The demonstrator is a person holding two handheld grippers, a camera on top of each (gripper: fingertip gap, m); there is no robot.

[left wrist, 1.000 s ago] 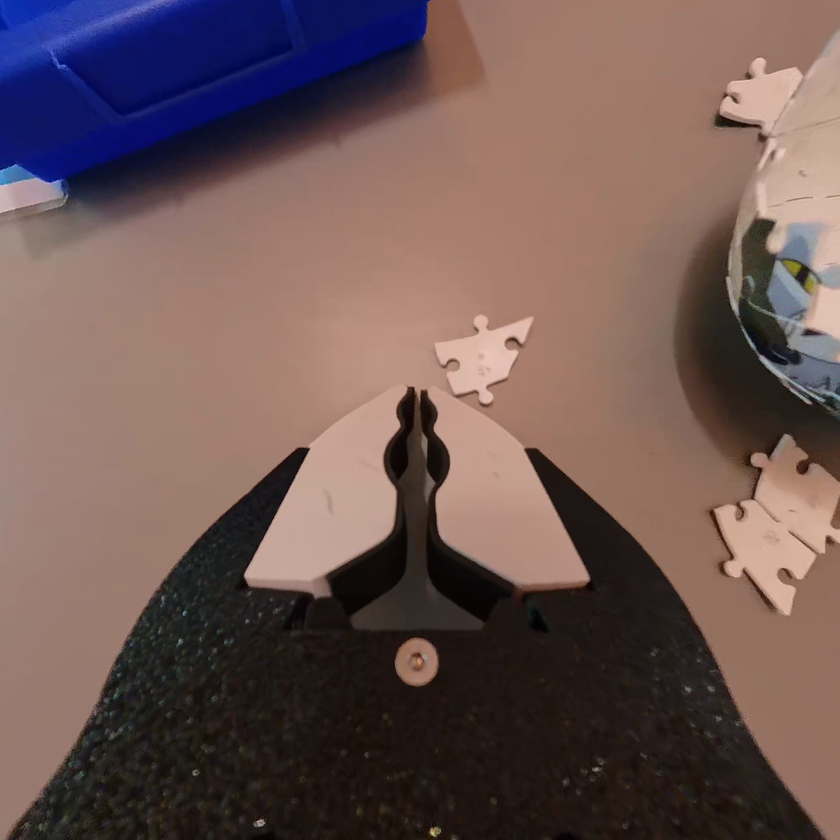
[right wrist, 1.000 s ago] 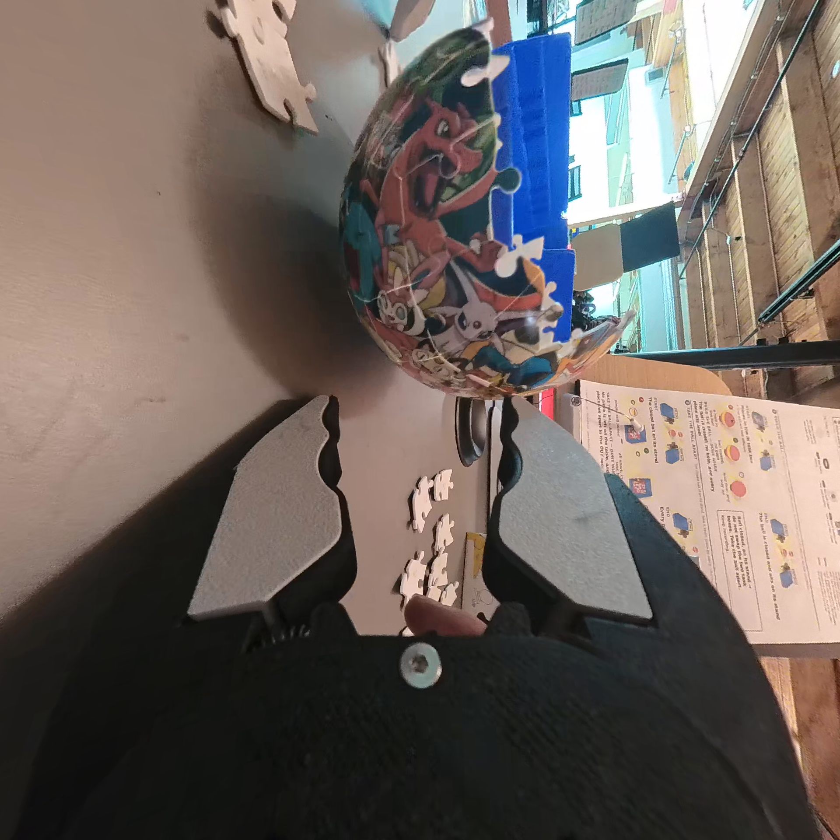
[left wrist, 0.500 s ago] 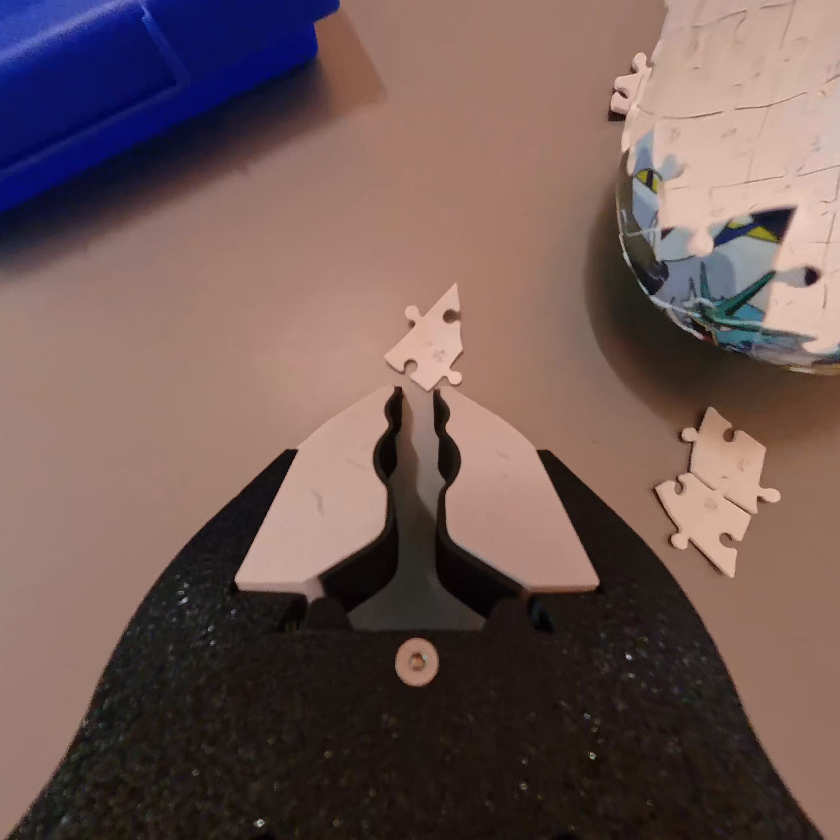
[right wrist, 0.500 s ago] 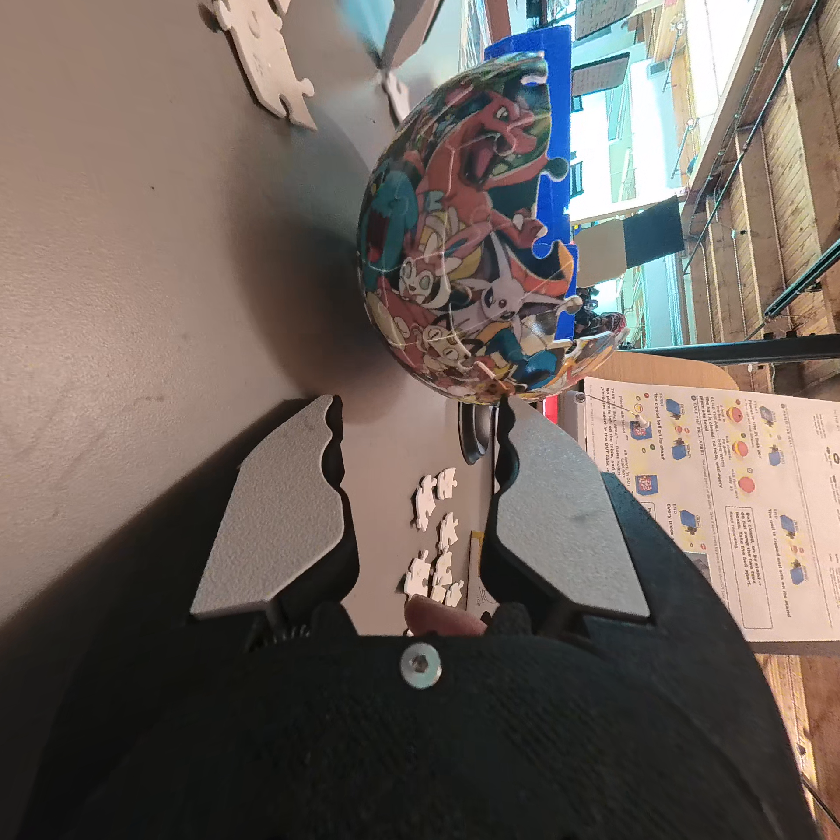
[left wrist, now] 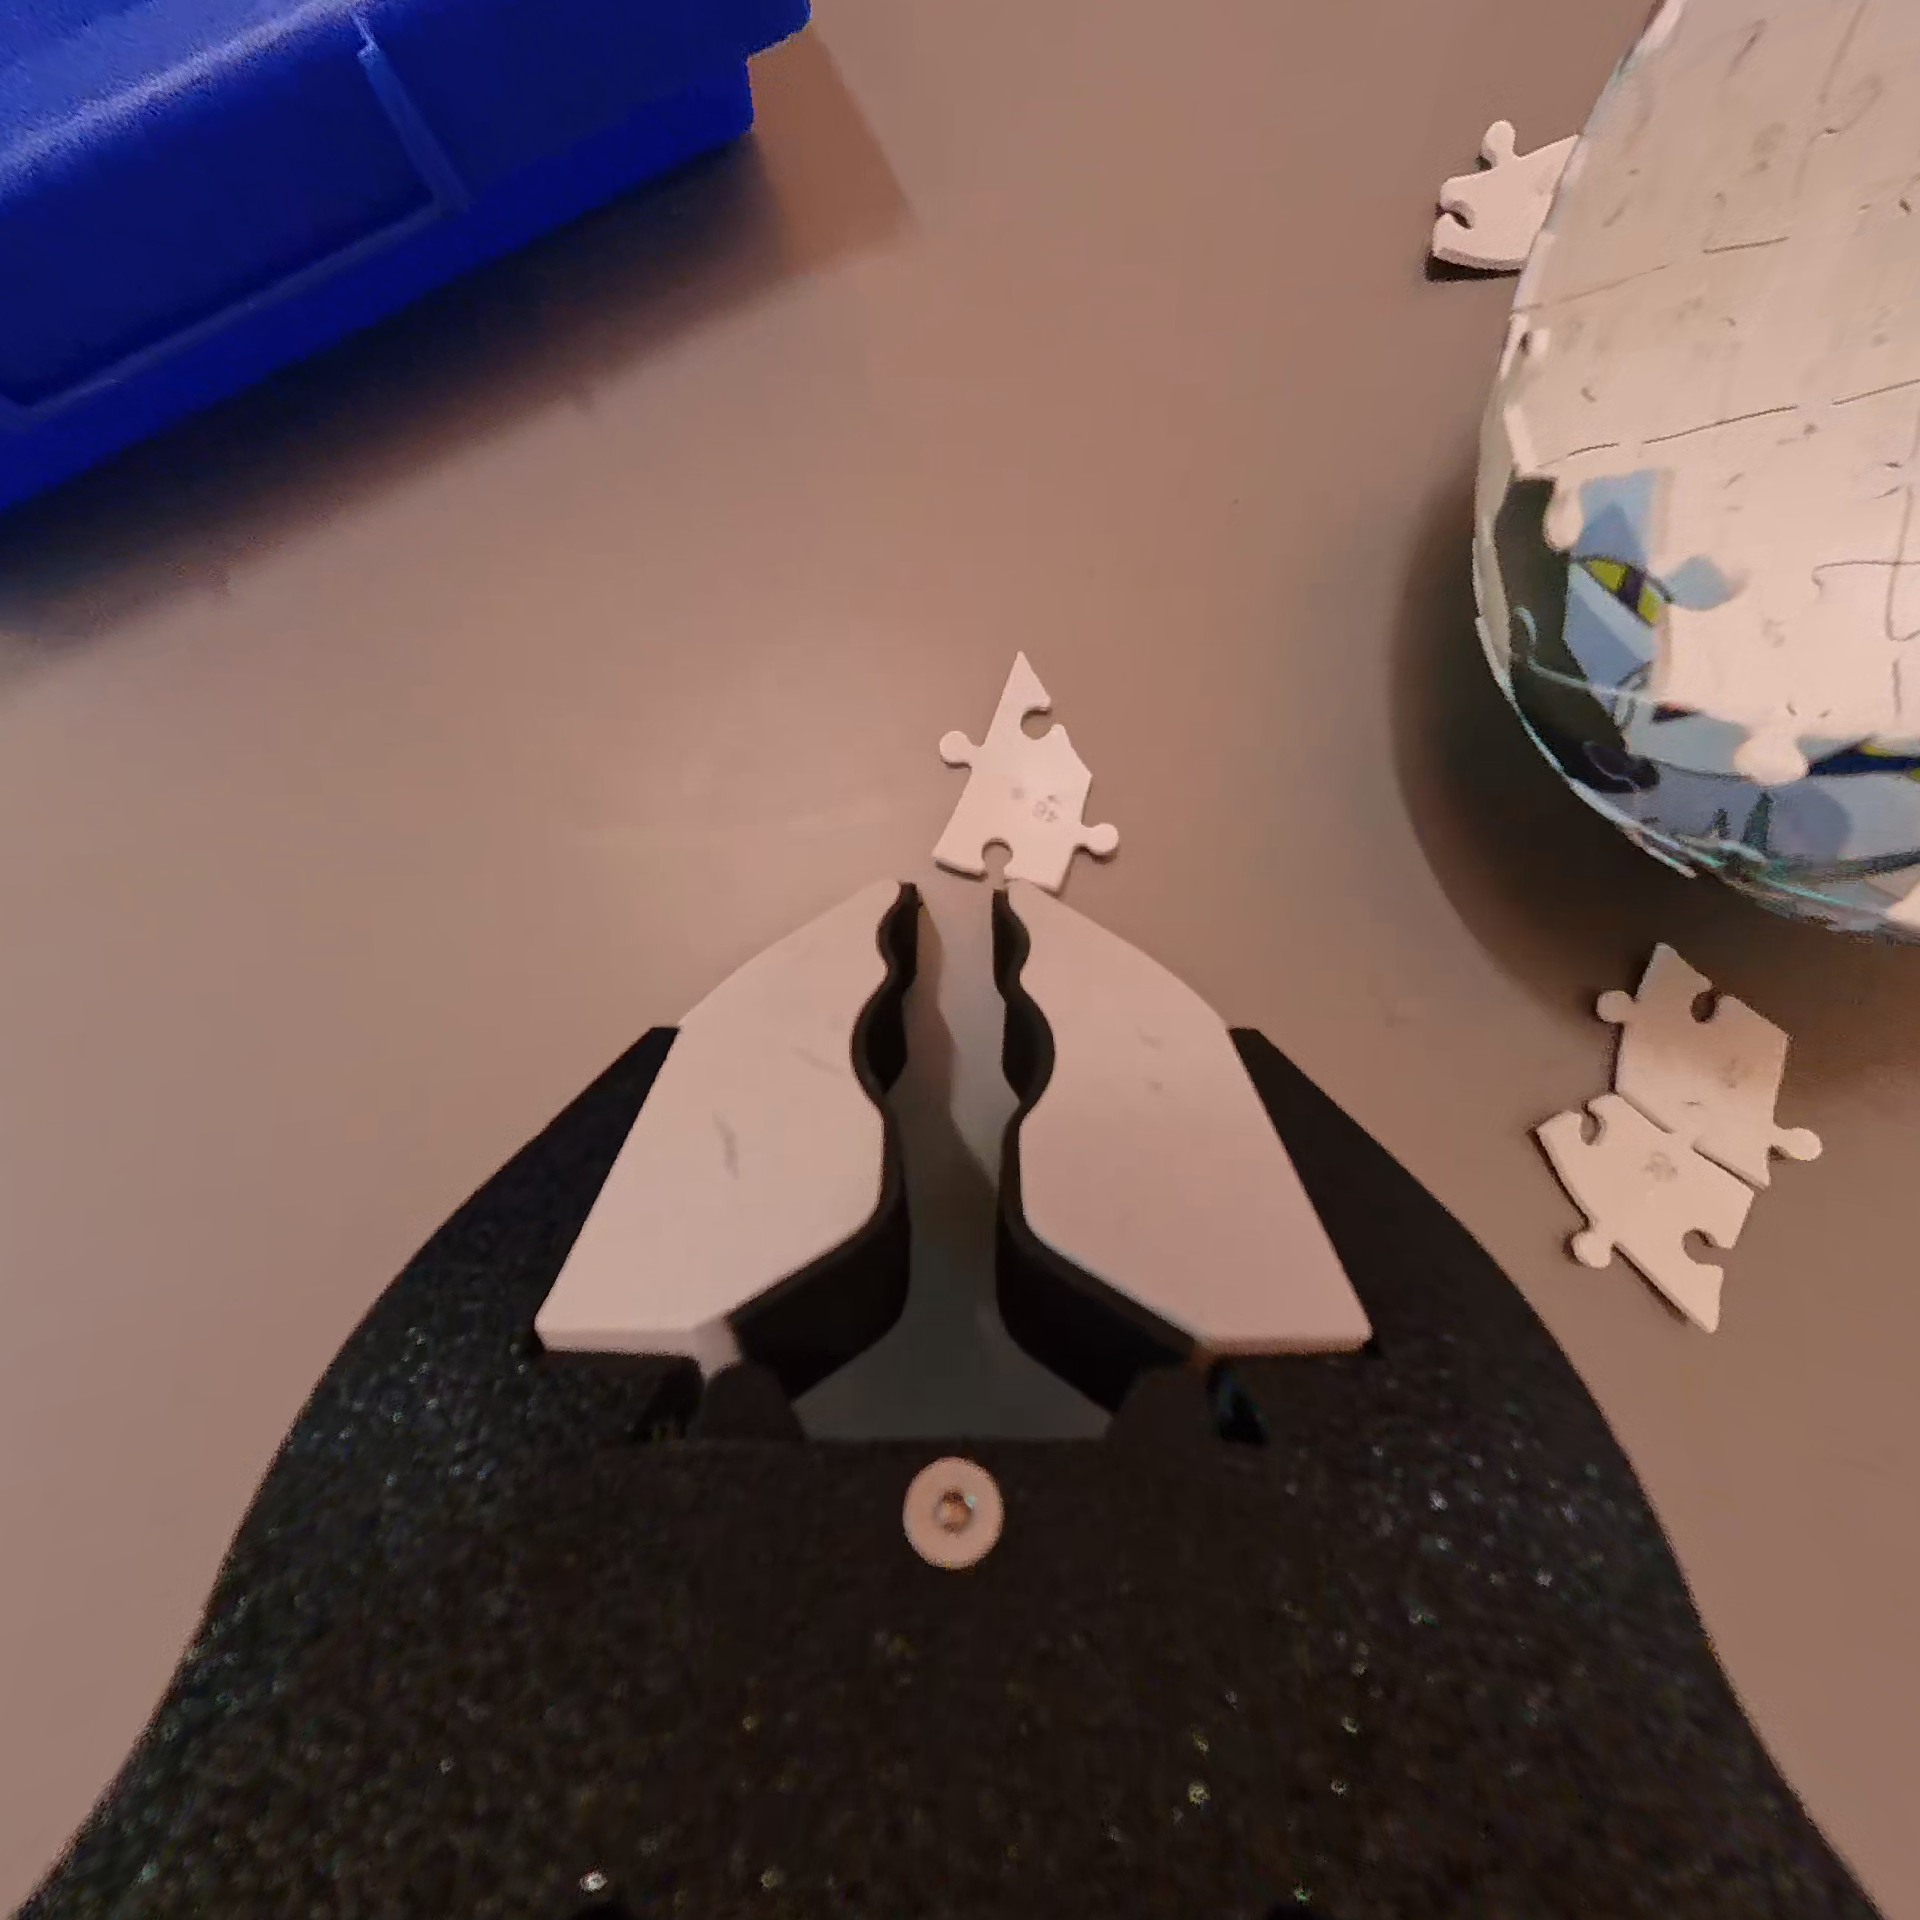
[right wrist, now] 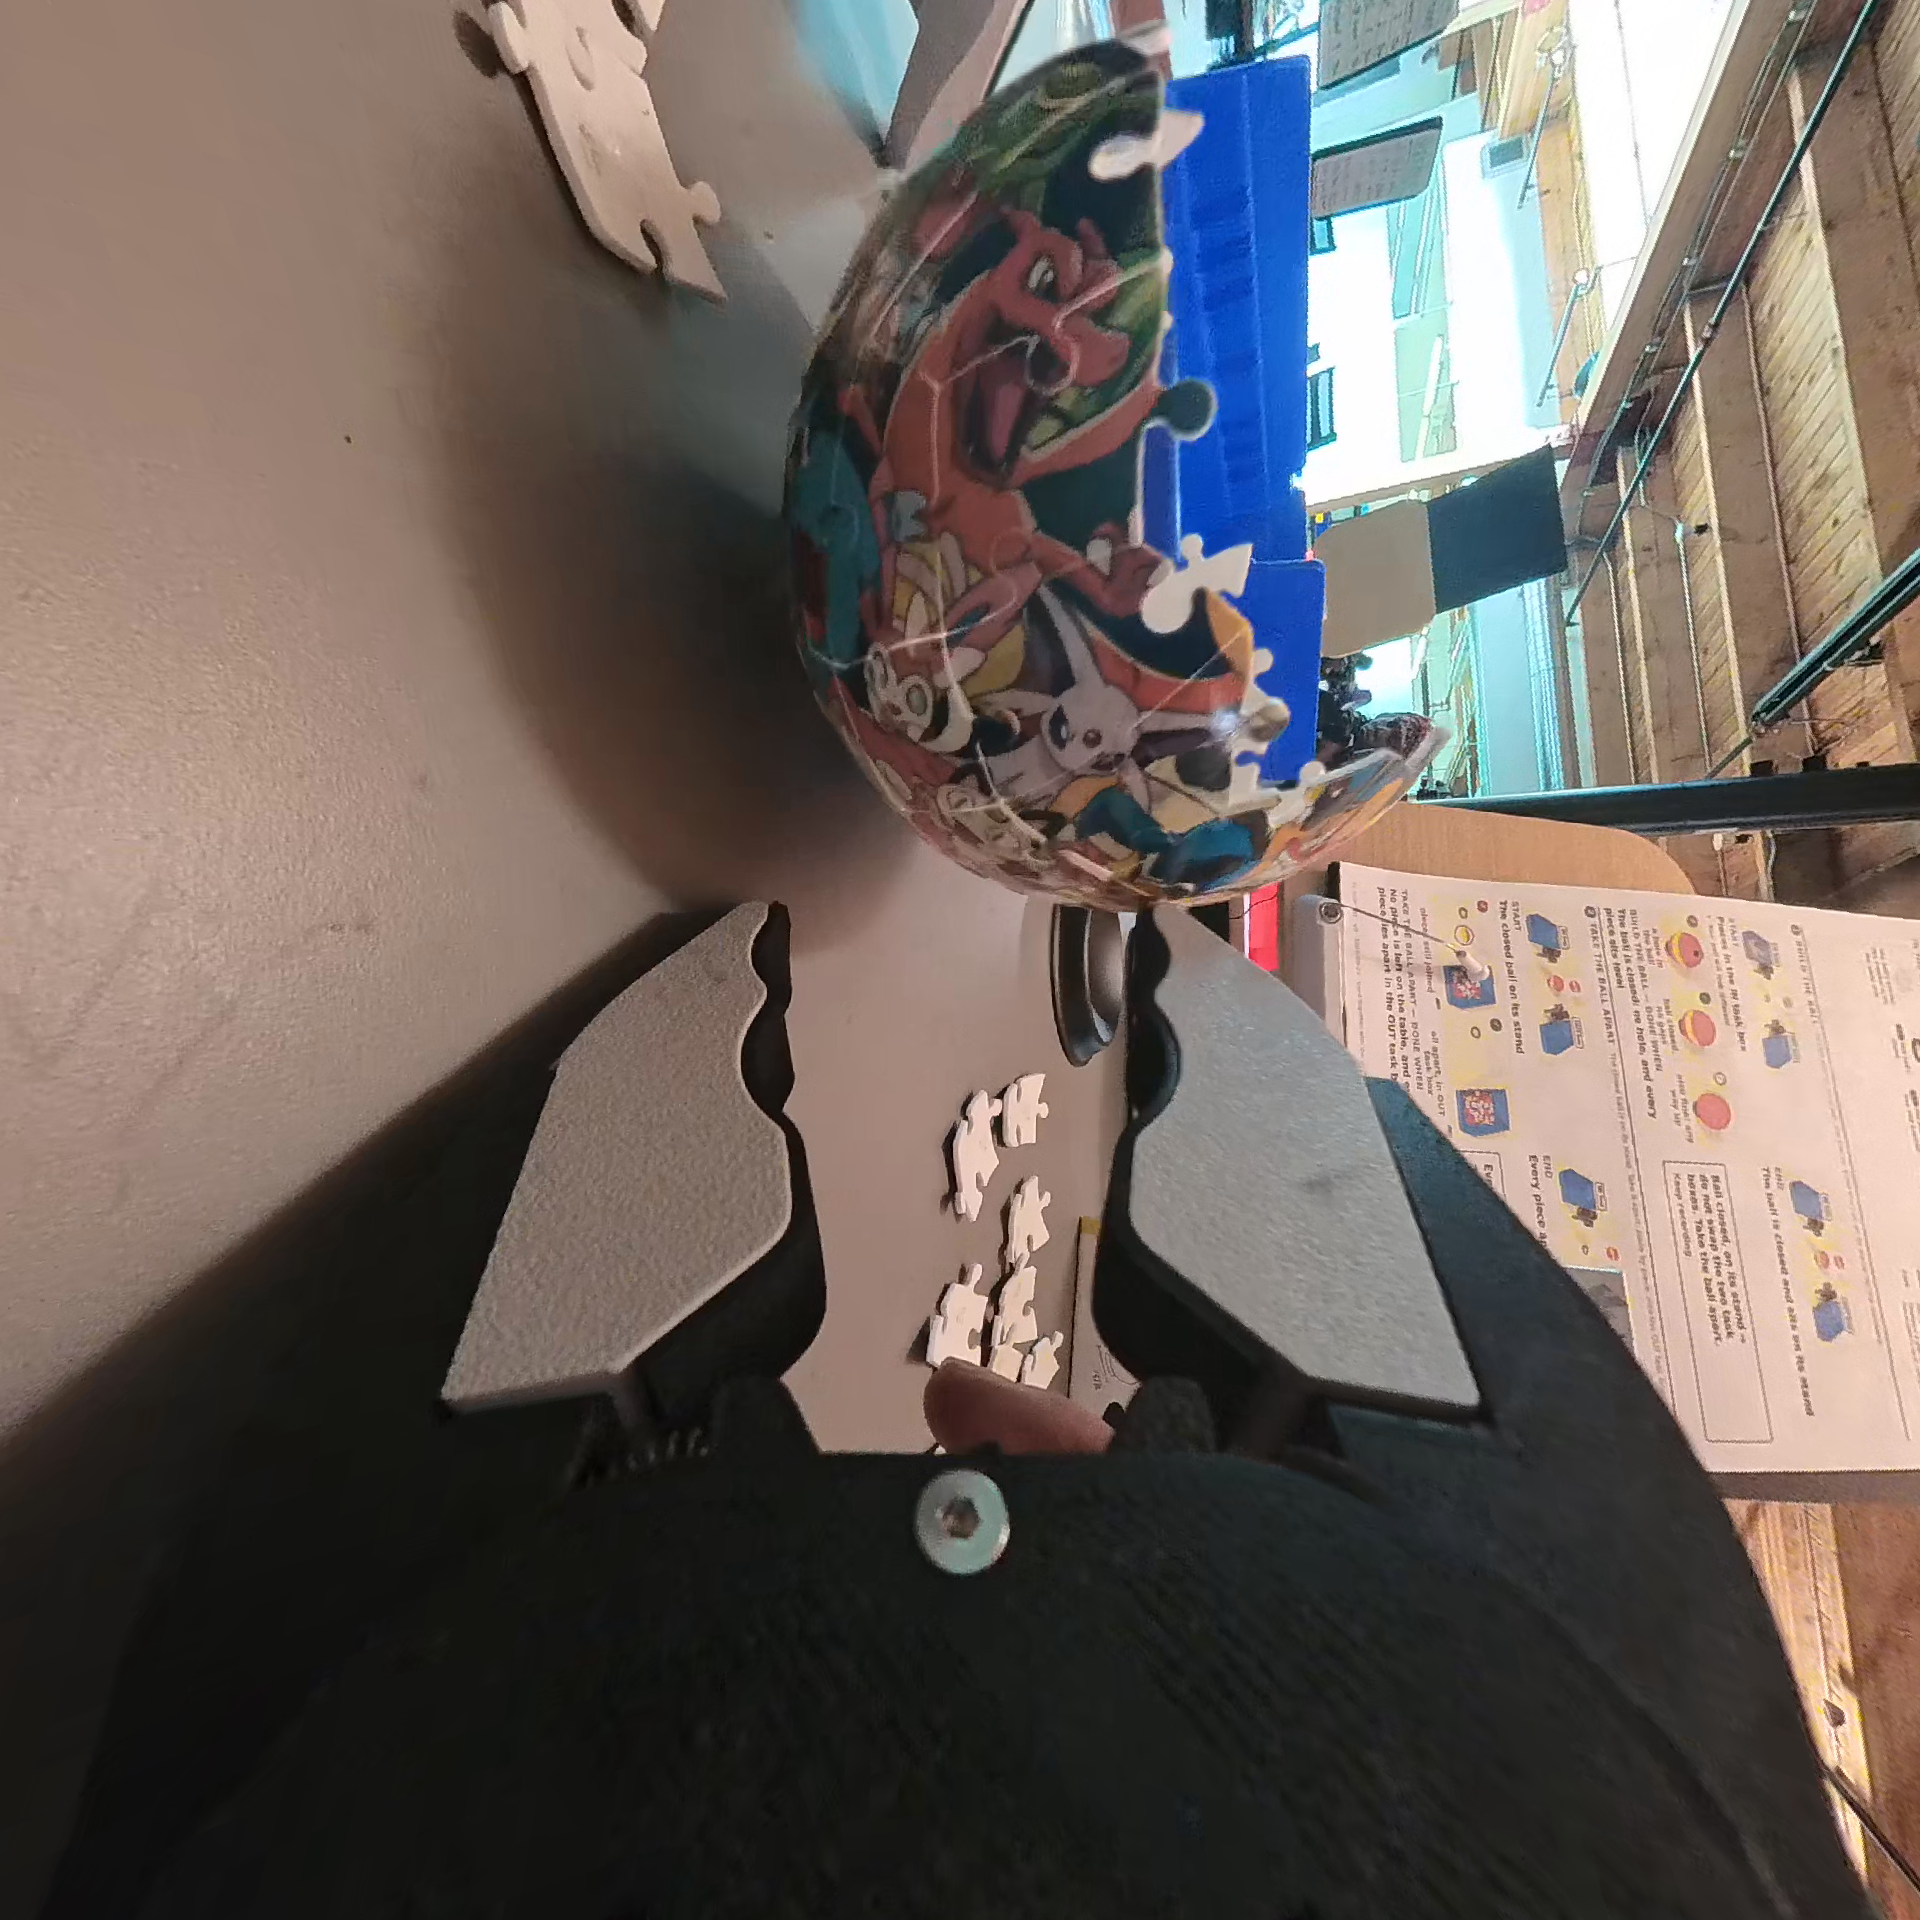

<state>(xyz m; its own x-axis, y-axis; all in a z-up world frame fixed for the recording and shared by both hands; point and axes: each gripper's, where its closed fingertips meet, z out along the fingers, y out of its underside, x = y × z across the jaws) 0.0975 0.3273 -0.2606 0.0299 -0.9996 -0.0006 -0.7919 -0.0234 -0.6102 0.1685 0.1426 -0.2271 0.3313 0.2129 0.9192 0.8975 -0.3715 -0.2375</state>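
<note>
My left gripper is open by a narrow gap and empty, low over the brown table. A white, face-down puzzle piece lies flat just ahead of its fingertips, almost touching them. A partly built puzzle ball stands to the right, its white inner shell showing. In the right wrist view the ball shows its colourful cartoon outside and a jagged open edge. My right gripper is wide open and empty just below the ball. Its right fingertip is at the ball's rim; I cannot tell if they touch.
A blue bin stands at the far left, also behind the ball. Two joined pieces and another piece lie near the ball. Several loose pieces, a black ring stand and a printed sheet lie beyond. Spacing between my two grippers at the tips: around 20 cm.
My left gripper has gone from nearly shut to a narrow gap and swung, so the piece now lies straight ahead, point away. The ball has turned a little in the right view.
</note>
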